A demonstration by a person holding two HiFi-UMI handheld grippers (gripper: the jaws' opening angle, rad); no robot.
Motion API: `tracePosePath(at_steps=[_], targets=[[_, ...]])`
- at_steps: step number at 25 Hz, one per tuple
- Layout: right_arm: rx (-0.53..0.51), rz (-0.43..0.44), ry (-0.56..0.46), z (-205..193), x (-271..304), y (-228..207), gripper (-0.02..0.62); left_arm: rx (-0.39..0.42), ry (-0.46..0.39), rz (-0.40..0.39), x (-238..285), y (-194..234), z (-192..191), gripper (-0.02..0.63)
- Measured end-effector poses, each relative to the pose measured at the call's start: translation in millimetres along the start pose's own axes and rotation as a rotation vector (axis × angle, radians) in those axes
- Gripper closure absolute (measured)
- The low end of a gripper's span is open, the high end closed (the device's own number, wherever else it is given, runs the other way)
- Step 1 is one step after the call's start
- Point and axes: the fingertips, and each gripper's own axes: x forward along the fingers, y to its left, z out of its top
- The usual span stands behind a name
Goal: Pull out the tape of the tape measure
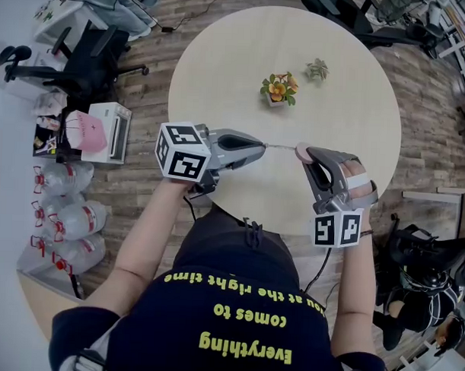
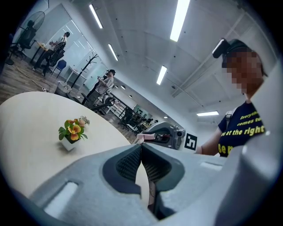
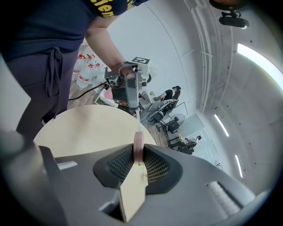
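Overhead, taut tape point(image 1: 279, 147), left tongs point(image 1: 262, 151) to tape measure point(image 1: 301, 151)

Counts. Counter point(image 1: 221, 66): 1, round. Grippers: 2, namely left gripper point(image 1: 258, 150) and right gripper point(image 1: 308, 155). Marker cubes: 2, one per gripper. Tape measure point(image 3: 138, 148): 1. Potted plants: 2, namely one flowering plant point(image 1: 278, 89) and one small green plant point(image 1: 317, 70).

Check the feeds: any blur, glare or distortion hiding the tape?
Head view: sharp, evenly lit, the tape thin but visible. Left gripper view: strong fisheye bending, bright ceiling lights, no washout. Right gripper view: tape measure sharp, picture edges curved.
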Motion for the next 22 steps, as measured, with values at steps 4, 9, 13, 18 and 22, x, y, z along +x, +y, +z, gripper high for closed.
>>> tracePosePath(at_steps=[4,9,13,18,22], targets=[[0.011,-0.001,0.026,-10.1,-2.2,-1.5,0.512,-0.007,-0.005,0.021,-6.5,5.9,1.1,0.601],[0.023,-0.01,0.057,-21.1,-7.1,-2.3,0.512,-0.017,-0.012,0.045,-16.3,11.9,0.3,0.601],[0.036,-0.014,0.079,-30.6,-9.0,-3.6,0.512,-0.026,-0.021,0.07,-24.2,19.7,1.8,0.601],[0.05,-0.02,0.099,-38.7,-12.3,-4.7,0.512,-0.03,-0.028,0.093,-33.4,25.4,3.9,0.601],[0.055,-0.021,0.109,-40.9,-13.4,-5.2,0.512,-0.032,-0.034,0.111,-39.7,29.1,5.1,0.601]])
